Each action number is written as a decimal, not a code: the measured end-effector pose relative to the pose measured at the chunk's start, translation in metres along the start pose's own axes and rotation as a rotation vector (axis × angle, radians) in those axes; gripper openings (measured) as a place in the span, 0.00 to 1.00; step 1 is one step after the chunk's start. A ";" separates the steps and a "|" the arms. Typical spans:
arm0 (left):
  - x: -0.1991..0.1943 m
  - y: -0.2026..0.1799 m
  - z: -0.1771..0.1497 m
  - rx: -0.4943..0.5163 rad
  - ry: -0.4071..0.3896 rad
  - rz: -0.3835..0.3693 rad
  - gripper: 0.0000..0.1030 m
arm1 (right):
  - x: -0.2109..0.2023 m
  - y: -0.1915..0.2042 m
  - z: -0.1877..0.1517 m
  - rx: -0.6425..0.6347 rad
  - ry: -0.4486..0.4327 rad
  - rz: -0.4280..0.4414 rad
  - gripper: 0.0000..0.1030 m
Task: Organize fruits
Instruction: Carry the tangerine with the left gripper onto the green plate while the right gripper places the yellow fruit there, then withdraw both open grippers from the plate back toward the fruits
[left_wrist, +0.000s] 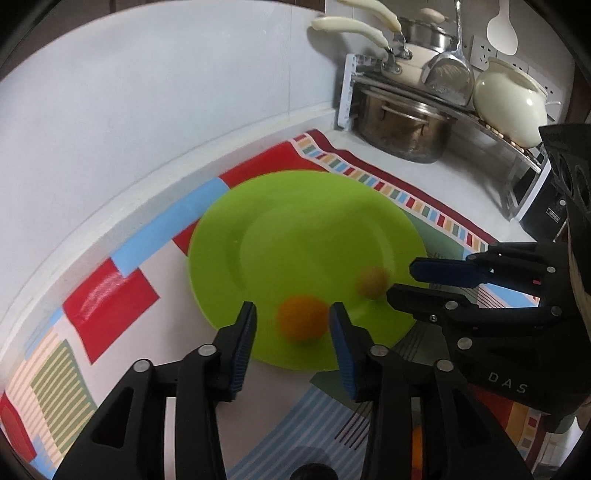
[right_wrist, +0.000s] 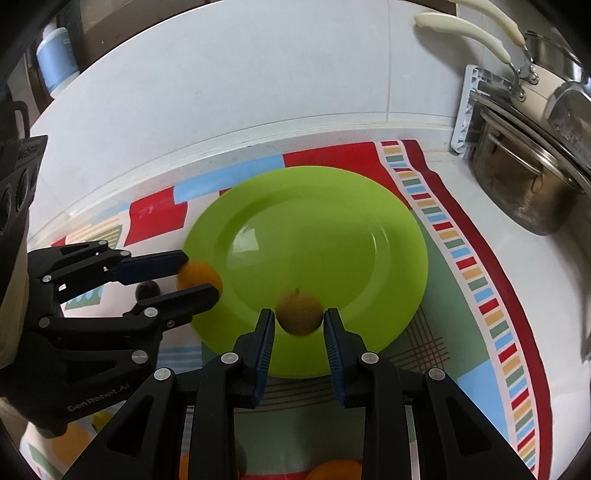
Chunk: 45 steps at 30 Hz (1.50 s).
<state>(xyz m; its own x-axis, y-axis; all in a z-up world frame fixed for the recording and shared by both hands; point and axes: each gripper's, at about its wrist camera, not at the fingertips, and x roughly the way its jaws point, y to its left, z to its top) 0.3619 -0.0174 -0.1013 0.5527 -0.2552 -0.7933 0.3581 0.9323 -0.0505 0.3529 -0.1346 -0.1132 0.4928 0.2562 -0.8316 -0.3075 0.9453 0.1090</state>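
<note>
An orange sits blurred on the green plate's rim at 6 o'clock between the left gripper's wide jaws; at 4 o'clock, a brownish fruit lies between the right gripper's wide jaws, untouched.

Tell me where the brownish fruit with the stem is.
The brownish fruit sits on the green plate's near rim, between the open right gripper's fingers, right of the orange.
</note>
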 end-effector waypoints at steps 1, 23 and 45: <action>-0.004 0.000 -0.001 0.001 -0.008 0.006 0.42 | -0.001 0.000 -0.001 0.003 -0.001 0.000 0.28; -0.150 -0.027 -0.050 -0.055 -0.257 0.091 0.71 | -0.135 0.043 -0.049 0.014 -0.266 -0.071 0.41; -0.207 -0.039 -0.130 -0.030 -0.327 0.218 0.85 | -0.180 0.081 -0.112 0.015 -0.347 -0.141 0.61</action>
<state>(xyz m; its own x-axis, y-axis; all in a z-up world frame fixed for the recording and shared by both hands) 0.1361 0.0327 -0.0142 0.8258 -0.1138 -0.5524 0.1862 0.9795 0.0766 0.1482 -0.1266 -0.0160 0.7766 0.1739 -0.6055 -0.2062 0.9784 0.0165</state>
